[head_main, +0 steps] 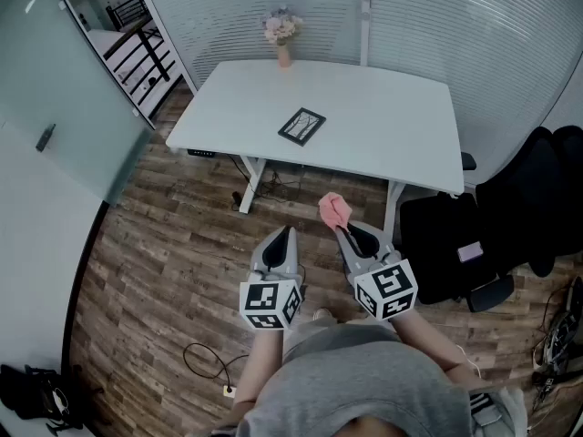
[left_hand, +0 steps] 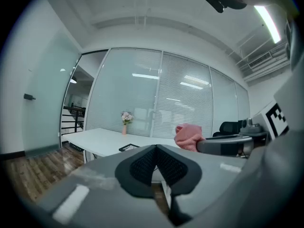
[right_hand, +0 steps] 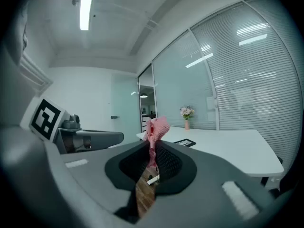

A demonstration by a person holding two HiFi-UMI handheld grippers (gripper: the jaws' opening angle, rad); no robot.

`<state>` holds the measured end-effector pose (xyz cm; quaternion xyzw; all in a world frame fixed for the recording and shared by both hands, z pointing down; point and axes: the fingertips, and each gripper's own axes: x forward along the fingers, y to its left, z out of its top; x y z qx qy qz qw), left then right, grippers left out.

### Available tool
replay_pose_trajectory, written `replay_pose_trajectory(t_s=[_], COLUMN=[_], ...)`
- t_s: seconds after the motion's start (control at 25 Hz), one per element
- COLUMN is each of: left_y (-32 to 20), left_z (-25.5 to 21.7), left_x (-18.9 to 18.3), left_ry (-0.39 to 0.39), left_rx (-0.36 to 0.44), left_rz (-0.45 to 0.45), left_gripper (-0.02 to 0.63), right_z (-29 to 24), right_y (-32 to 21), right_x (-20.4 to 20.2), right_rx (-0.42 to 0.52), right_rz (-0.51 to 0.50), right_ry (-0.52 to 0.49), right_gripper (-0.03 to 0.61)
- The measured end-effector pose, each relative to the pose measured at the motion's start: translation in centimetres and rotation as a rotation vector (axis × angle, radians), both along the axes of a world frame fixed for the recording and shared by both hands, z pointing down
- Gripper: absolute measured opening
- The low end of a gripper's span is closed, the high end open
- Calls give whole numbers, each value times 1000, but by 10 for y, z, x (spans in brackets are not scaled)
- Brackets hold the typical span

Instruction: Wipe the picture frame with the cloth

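Note:
A black picture frame (head_main: 301,127) lies flat on the white table (head_main: 383,135), far ahead of both grippers; it also shows as a dark slab (left_hand: 129,147) in the left gripper view and the frame (right_hand: 185,142) in the right gripper view. My right gripper (head_main: 342,228) is shut on a pink cloth (head_main: 333,209), which sticks up from its jaws (right_hand: 156,128). My left gripper (head_main: 287,234) is shut with nothing in it, held beside the right one over the wooden floor. The cloth (left_hand: 188,136) appears to its right.
A vase of flowers (head_main: 282,36) stands at the table's far edge. Black office chairs (head_main: 510,217) sit to the right of the table. Cables (head_main: 205,362) lie on the wooden floor. Glass walls with blinds close off the back.

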<state>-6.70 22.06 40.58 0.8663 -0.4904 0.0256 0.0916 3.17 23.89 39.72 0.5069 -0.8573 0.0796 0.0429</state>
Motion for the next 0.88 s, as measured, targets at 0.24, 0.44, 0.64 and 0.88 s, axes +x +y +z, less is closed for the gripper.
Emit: replay_pose_trajectory(t_s=[0.24, 0.44, 0.64, 0.88], left_y=[-16, -25, -36, -48], left_z=[4, 8, 20, 36], left_x=[-8, -24, -38, -48], left_ry=[2, 12, 25, 38], left_rx=[-12, -21, -54, -103], left_rz=[14, 8, 6, 0], left_gripper=[0, 0, 0, 0], right_z=[1, 2, 6, 16], right_y=[-18, -27, -36, -44], right_x=[-8, -24, -34, -40], right_rx=[0, -2, -22, -64], right_rz=[7, 2, 5, -7], right_ry=[2, 1, -33, -29], right_gripper=[34, 34, 38, 42])
